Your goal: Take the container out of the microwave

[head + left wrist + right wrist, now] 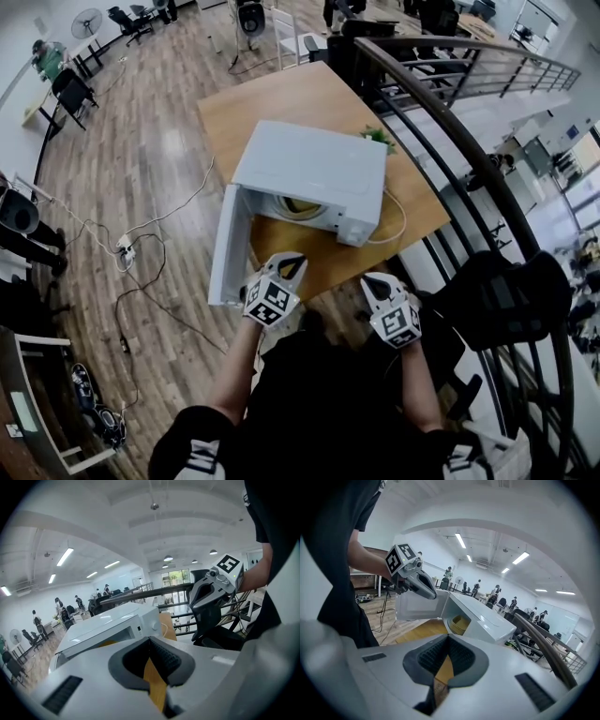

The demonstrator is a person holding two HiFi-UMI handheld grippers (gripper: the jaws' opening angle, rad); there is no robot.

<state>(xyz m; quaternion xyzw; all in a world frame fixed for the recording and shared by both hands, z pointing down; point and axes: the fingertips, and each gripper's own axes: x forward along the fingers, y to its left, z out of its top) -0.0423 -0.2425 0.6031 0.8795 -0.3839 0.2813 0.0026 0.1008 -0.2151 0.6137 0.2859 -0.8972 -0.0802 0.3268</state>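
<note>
A white microwave (309, 169) stands on a wooden table (281, 98), its door (228, 248) swung open to the left. Inside the cavity sits a yellowish container (298, 206), also seen as the container (461, 623) in the right gripper view. My left gripper (287, 267) hovers just in front of the opening, shut and empty. My right gripper (377, 284) is at the table's near edge, right of the microwave, shut and empty. In the left gripper view the microwave (108, 625) lies ahead beyond the left gripper (151, 641). The right gripper (448, 639) points towards the open cavity.
A curved dark railing (450, 122) runs close along the table's right side. A black chair (506, 300) stands at the right. Cables and a power strip (125, 248) lie on the wooden floor to the left. A small green plant (378, 138) sits behind the microwave.
</note>
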